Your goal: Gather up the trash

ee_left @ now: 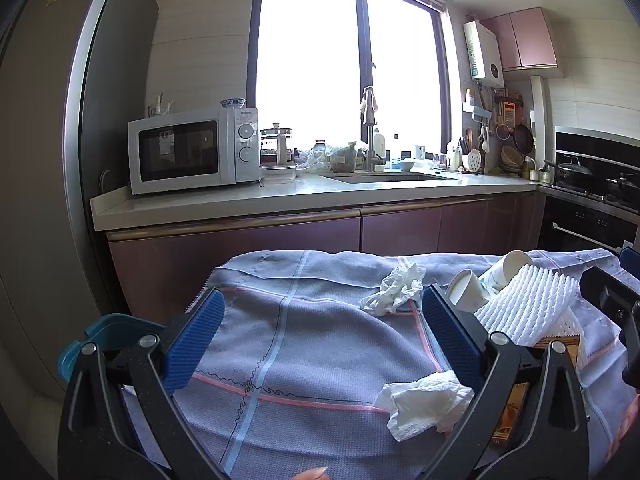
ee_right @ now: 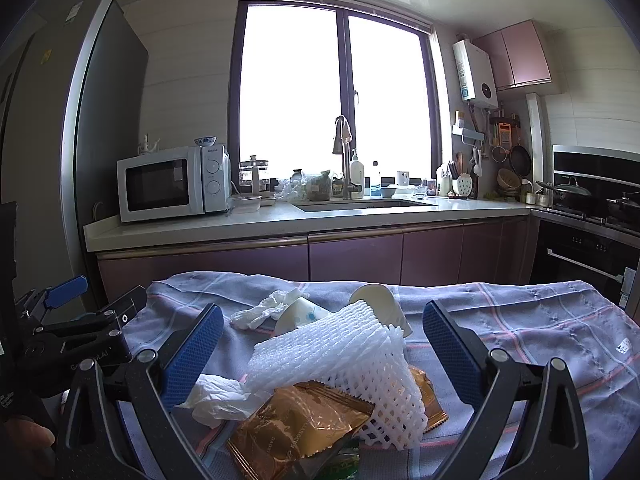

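Trash lies on a table under a blue checked cloth (ee_left: 312, 344). In the left wrist view a crumpled tissue (ee_left: 424, 404) rests by the right finger, a second tissue (ee_left: 394, 288) farther back, two paper cups (ee_left: 466, 290) and white foam netting (ee_left: 528, 304) to the right. My left gripper (ee_left: 320, 312) hovers open over bare cloth. In the right wrist view my right gripper (ee_right: 322, 330) is open above the foam netting (ee_right: 344, 352), gold wrappers (ee_right: 292, 424), a tissue (ee_right: 218, 398) and the paper cups (ee_right: 380, 304).
A teal bin rim (ee_left: 104, 332) shows at the cloth's left edge. Beyond the table runs a kitchen counter (ee_left: 280, 200) with a microwave (ee_left: 192, 150) and sink (ee_left: 384, 178). A stove with pans (ee_left: 592, 180) stands right. The fridge (ee_left: 44, 160) is left.
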`<action>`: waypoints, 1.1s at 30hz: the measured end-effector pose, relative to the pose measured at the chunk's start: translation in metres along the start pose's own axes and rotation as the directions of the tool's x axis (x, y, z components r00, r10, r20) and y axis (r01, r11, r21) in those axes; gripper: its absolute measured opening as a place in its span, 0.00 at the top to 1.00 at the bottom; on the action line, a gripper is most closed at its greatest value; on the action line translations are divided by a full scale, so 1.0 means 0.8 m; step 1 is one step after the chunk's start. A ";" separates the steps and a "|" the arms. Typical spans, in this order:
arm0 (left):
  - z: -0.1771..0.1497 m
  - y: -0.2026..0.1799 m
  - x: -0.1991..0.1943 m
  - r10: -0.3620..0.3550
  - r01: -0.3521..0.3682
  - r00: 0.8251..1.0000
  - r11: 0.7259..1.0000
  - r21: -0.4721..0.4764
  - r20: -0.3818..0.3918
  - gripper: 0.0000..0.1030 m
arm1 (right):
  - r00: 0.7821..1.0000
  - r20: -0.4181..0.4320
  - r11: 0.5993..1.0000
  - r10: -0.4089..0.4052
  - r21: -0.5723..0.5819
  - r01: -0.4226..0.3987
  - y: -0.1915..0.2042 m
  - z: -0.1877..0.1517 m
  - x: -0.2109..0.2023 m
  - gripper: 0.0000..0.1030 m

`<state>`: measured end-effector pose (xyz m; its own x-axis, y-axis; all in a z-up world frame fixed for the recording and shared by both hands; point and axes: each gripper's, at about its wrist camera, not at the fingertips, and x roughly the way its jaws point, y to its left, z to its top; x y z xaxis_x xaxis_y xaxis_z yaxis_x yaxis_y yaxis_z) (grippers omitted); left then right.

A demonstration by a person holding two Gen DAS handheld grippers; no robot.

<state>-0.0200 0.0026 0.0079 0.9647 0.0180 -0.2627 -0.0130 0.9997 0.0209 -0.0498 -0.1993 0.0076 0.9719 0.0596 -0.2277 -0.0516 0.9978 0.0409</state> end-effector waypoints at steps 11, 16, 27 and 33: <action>-0.004 0.003 -0.009 -0.002 0.002 0.999 1.000 -0.006 0.035 0.05 | 1.000 0.001 1.000 -0.006 0.006 0.006 -0.002 -0.003 0.002 0.06; -0.003 0.002 -0.012 -0.001 0.001 0.999 1.000 -0.002 0.042 0.05 | 1.000 -0.001 1.000 -0.006 0.010 0.006 -0.003 -0.004 0.001 0.06; -0.003 0.002 -0.014 -0.002 0.002 0.999 1.000 -0.001 0.040 0.05 | 1.000 -0.003 1.000 -0.005 0.013 0.005 -0.006 -0.006 0.001 0.06; -0.001 0.002 -0.015 -0.006 0.006 0.999 1.000 0.000 0.031 0.05 | 1.000 -0.013 1.000 -0.008 0.016 0.008 -0.009 -0.008 0.003 0.06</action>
<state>-0.0320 0.0037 0.0101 0.9725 0.0119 -0.2326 -0.0076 0.9998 0.0193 -0.0486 -0.2057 0.0001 0.9693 0.0517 -0.2406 -0.0397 0.9977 0.0546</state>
